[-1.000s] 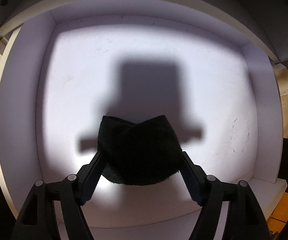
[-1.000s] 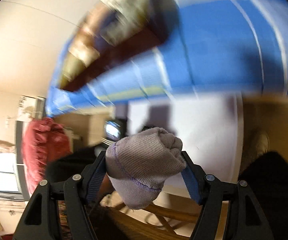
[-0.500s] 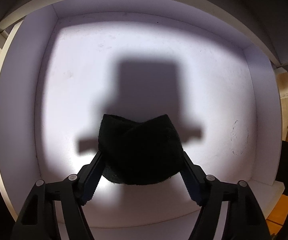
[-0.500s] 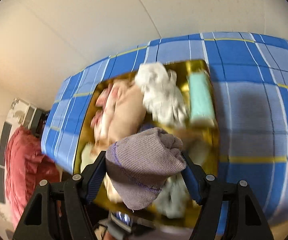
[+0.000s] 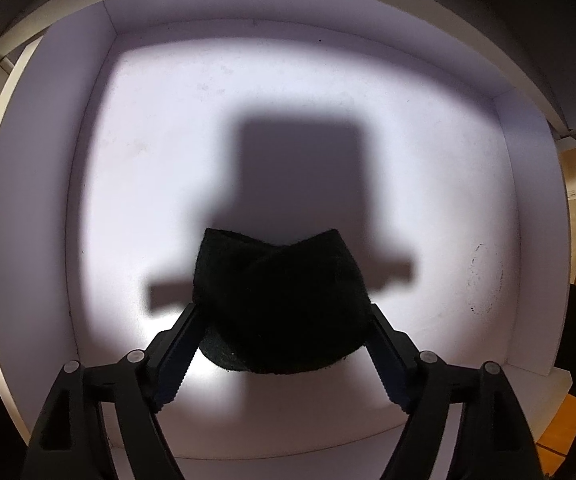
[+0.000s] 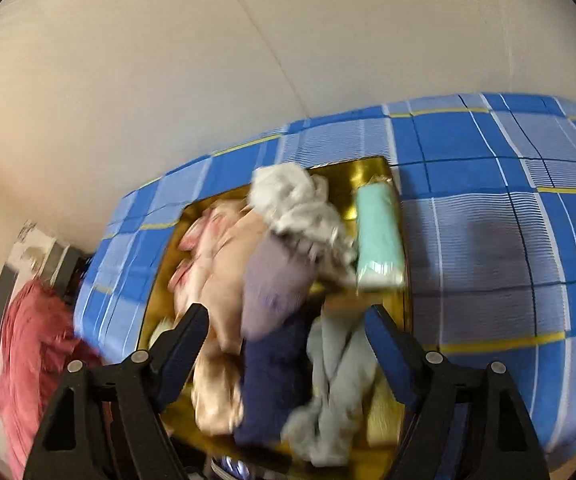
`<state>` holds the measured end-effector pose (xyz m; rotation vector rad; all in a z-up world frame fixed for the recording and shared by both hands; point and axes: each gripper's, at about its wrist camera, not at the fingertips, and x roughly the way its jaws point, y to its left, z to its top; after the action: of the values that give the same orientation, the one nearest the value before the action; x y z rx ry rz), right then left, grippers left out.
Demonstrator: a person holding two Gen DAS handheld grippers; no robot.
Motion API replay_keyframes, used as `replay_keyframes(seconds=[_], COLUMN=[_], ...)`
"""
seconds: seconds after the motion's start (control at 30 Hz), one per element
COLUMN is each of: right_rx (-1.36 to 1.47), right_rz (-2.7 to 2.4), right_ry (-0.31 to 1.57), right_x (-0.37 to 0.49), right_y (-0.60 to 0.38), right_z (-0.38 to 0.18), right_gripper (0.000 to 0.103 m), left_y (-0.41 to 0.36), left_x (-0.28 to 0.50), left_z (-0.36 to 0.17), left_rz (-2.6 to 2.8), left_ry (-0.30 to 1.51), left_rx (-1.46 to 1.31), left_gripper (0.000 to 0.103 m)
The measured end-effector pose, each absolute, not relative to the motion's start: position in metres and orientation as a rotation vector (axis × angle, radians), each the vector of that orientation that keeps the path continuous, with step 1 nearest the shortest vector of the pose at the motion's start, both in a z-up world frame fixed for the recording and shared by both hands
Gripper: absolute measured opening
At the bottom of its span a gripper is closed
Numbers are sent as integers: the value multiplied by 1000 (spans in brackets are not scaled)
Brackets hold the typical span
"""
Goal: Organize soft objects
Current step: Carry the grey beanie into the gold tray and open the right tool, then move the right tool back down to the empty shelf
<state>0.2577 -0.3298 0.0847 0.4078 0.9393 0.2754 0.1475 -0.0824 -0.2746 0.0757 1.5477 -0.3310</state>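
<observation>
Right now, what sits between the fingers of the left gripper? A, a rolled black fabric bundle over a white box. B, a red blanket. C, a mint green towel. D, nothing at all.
A: in the left wrist view a black fabric bundle sits between the fingers of the left gripper, whose jaws are opening, above the floor of a white box.
</observation>
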Motion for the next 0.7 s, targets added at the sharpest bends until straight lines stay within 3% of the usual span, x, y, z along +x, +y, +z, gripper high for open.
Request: replay_keyframes(seconds=[0.23, 0.43, 0.7], right_rx=[311, 229, 224], right_rz=[375, 412, 339], right_ry=[933, 950, 1126], right_x=[165, 109, 80], right_y=[-324, -313, -299], right_z=[63, 34, -68], right_gripper=[82, 83, 84], left_y=[-91, -89, -88], left_x=[150, 149, 143], left_z=[-277, -273, -273], left_rz=[-324, -326, -330], left_ry=[1568, 1560, 1547], left_rx=[88, 78, 92], left_gripper=[82, 77, 67])
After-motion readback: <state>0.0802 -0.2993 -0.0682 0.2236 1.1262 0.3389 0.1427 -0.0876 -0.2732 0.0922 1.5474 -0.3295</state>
